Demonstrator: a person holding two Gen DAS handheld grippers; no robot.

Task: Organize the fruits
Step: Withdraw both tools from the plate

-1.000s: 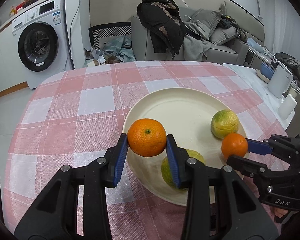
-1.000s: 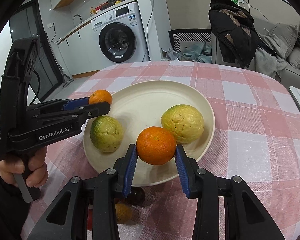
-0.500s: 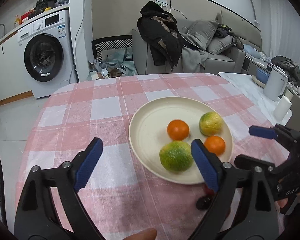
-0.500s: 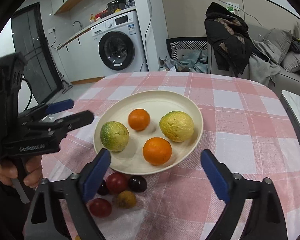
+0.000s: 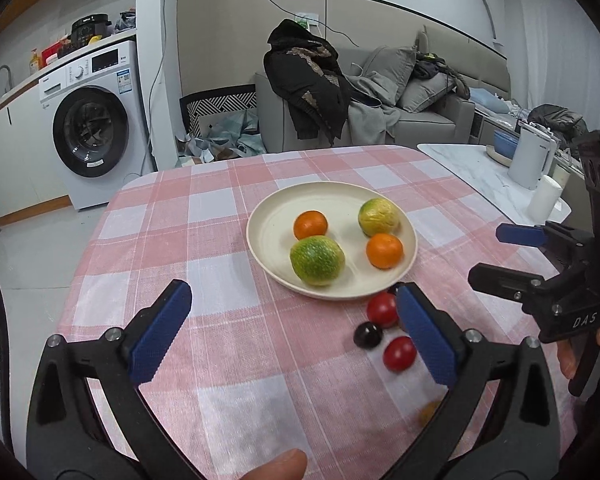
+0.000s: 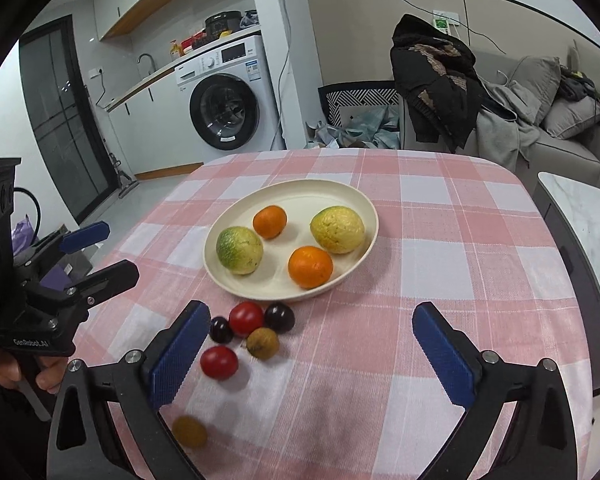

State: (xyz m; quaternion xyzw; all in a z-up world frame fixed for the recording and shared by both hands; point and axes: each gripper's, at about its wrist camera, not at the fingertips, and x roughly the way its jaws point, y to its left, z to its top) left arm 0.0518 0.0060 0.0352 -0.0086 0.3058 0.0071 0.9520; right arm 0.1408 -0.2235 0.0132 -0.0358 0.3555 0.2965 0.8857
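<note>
A cream plate on the pink checked cloth holds two oranges and two yellow-green citrus fruits. Just in front of the plate lie small fruits: red tomatoes, dark cherries and brown longans. My left gripper hangs back from the plate's near left, its jaws opening wide with nothing between them. My right gripper hovers above the small fruits, its jaws also opening and empty. Each gripper shows at the edge of the other's view.
A marble side table with a white kettle stands right of the table. Behind are a washing machine and a grey sofa with clothes. A fingertip shows at the bottom edge.
Both grippers let go of their oranges, which now rest on the plate. Both opened wide and drew back and up from the plate, bringing the small fruits into view.
</note>
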